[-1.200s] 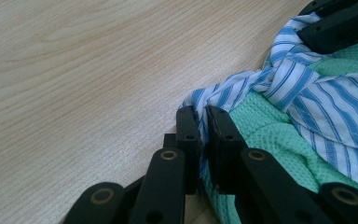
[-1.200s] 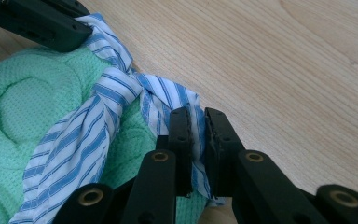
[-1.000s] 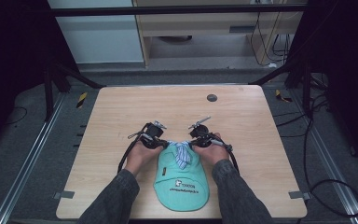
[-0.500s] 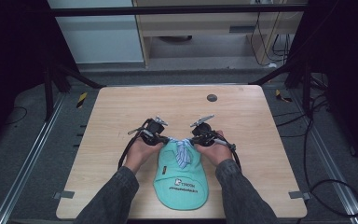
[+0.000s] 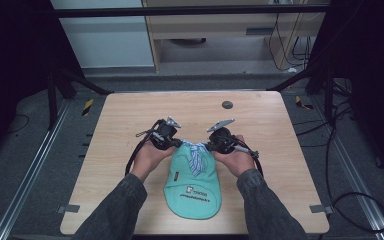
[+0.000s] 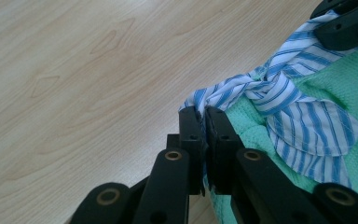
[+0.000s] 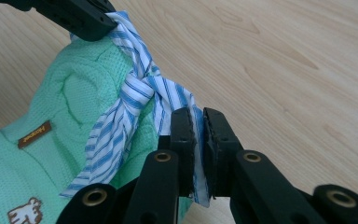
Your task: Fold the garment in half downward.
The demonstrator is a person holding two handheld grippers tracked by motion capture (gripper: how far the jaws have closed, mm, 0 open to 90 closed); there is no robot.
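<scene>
A: What is the green thing?

B: It is one little green top (image 5: 192,182). It lies near the front edge of the worktop (image 5: 120,115), between the two hands. Its neck end is lifted a bit.

A: What is the stripy bit on it?

B: One blue and white stripy collar (image 5: 196,152) with a knot in it. Both claws hold that collar.

A: Tell me about the left claw.

B: The left claw (image 6: 204,114) is pinched tight on one end of the collar. The close left view shows the stripy cloth squeezed between its black jaws. From high up you cannot see that pinch well.

A: And the right claw?

B: The right claw (image 7: 196,116) is pinched tight on the other end. Its close view shows a small brown label (image 7: 34,134) on the green top and a tiny animal picture (image 7: 24,210). The high view shows dark writing on the bottom part of the top instead.

A: How are the hands?

B: Two hands, one claw each. The left hand (image 5: 150,152) and right hand (image 5: 235,157) come from the bottom, palms turned in, claws pointing at each other. Both arms wear grey sleeves (image 5: 115,207).

A: Anything else?

B: One small dark round spot (image 5: 227,104) at the far side of the worktop.
</scene>
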